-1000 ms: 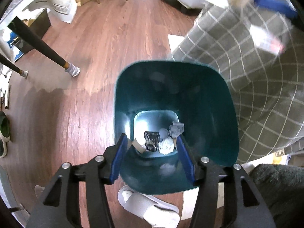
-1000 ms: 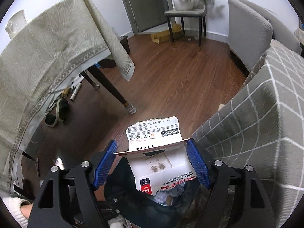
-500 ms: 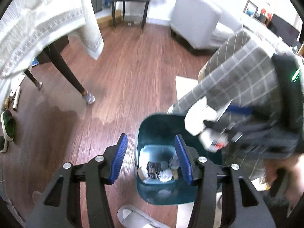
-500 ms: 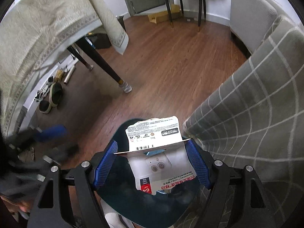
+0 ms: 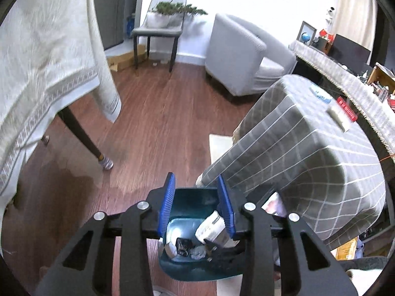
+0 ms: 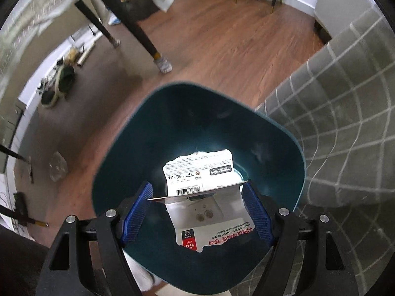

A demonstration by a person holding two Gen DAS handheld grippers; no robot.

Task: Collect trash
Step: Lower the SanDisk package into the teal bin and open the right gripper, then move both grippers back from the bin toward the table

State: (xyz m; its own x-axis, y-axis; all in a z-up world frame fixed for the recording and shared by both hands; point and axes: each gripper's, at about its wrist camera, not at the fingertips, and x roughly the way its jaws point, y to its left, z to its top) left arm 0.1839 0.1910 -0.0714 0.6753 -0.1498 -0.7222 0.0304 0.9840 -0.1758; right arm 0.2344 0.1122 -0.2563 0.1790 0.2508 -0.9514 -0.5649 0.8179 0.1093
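Floor (image 6: 222,49): reddish wood boards, carries everything below.
Checked cover (image 5: 308,148): grey cloth with white grid over a low piece of furniture, touching the bin's right side. Small white and red items lie on its top near the far right edge, blurred.
Table (image 5: 74,123): dark leg with a sock-like foot cover, cream cloth hanging over it, left of the bin, well apart from it.
Armchair (image 5: 242,56): grey, far side of the room.
Bin (image 6: 197,113): teal plastic, rounded-square rim, on the floor beside the checked cover.
Bin contents (image 5: 190,246): crumpled white scraps and a dark wrapper on the bottom.
Right gripper (image 6: 197,209): blue pads spread wide, clamped on the two edges of the packaging, positioned over the bin's mouth.
Packaging (image 6: 200,172): torn white card, barcode and red "64" label, folded, spanning pad to pad, above the bin's interior.
Left gripper (image 5: 196,207): pads parted, nothing between them, above the bin's left near rim.
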